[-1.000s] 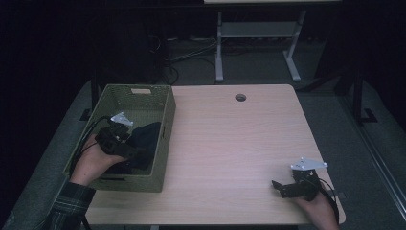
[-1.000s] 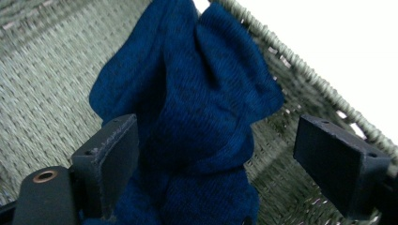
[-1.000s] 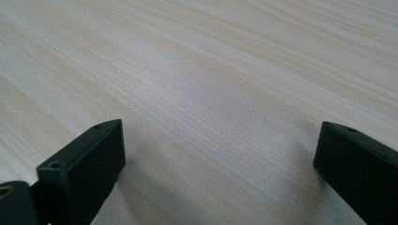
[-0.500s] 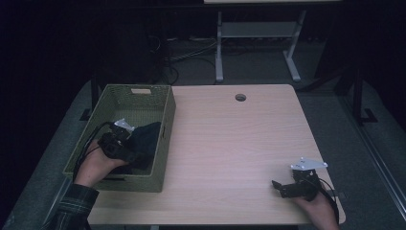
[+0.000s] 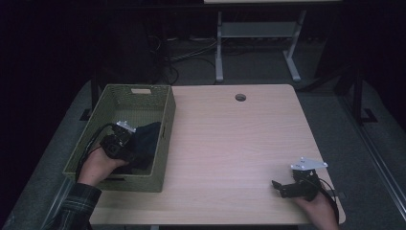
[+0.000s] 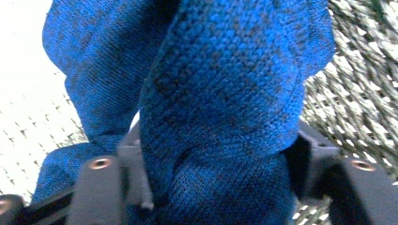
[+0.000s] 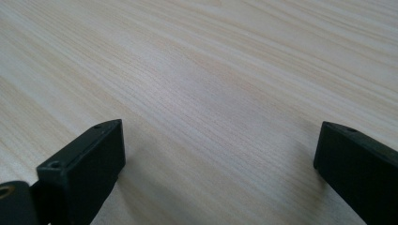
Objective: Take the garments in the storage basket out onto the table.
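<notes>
1. The blue knitted cloth (image 6: pixel 225 93) lies bunched inside the green woven basket (image 5: pixel 158 103), against its right wall.
2. The left gripper (image 5: pixel 125 143) reaches down into the basket; its jaws have just been closing and now pinch a thick fold of the cloth between them.
3. The basket sits on the left part of the pale wooden tabletop (image 5: pixel 230 139).
4. The right gripper (image 5: pixel 280 187) rests at the tabletop's near right corner, jaws wide apart with nothing between them.
</notes>
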A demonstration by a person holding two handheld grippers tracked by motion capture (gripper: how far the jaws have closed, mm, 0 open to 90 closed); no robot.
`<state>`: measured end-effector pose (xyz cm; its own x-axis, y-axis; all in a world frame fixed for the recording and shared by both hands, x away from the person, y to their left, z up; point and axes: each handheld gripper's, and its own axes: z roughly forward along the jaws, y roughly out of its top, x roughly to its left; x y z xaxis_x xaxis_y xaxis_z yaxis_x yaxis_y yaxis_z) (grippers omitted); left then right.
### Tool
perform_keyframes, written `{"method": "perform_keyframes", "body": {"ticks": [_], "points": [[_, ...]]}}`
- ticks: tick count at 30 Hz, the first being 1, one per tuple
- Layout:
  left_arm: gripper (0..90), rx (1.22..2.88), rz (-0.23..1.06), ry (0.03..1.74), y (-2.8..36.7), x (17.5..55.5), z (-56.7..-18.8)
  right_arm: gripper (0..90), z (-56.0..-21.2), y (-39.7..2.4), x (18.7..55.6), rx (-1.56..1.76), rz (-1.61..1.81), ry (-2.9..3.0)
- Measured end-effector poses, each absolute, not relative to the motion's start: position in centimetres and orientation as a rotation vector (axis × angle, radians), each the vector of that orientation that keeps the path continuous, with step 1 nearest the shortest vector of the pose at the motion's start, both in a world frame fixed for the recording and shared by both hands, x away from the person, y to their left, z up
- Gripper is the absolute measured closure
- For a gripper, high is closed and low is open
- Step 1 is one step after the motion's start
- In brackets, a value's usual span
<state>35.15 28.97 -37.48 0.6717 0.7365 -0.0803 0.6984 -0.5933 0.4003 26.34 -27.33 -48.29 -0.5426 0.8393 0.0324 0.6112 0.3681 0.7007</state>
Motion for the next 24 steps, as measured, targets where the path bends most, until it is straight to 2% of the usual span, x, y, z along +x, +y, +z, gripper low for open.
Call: {"method": "perform_keyframes", "body": {"ticks": [1,2,3,5,6,24], "points": [[50.7,2.487,0.106,1.128,29.0,35.2,-37.5,2.0,-48.3,-27.3,26.3,1.274,0.967,2.303],[54.9,2.487,0.106,1.128,29.0,35.2,-37.5,2.0,-48.3,-27.3,26.3,1.274,0.967,2.303],[54.9,2.493,0.104,1.122,29.0,35.2,-37.5,2.0,-48.3,-27.3,26.3,1.274,0.967,2.304],[67.6,2.504,0.101,1.120,29.1,35.3,-37.5,2.0,-48.3,-27.3,26.3,1.274,0.967,2.304],[69.0,2.505,0.099,1.121,29.1,35.3,-37.5,2.0,-48.3,-27.3,26.3,1.273,0.967,2.303],[70.4,2.499,0.124,1.101,29.5,35.3,-34.6,2.1,-48.3,-27.3,26.3,1.274,0.967,2.303]]}}
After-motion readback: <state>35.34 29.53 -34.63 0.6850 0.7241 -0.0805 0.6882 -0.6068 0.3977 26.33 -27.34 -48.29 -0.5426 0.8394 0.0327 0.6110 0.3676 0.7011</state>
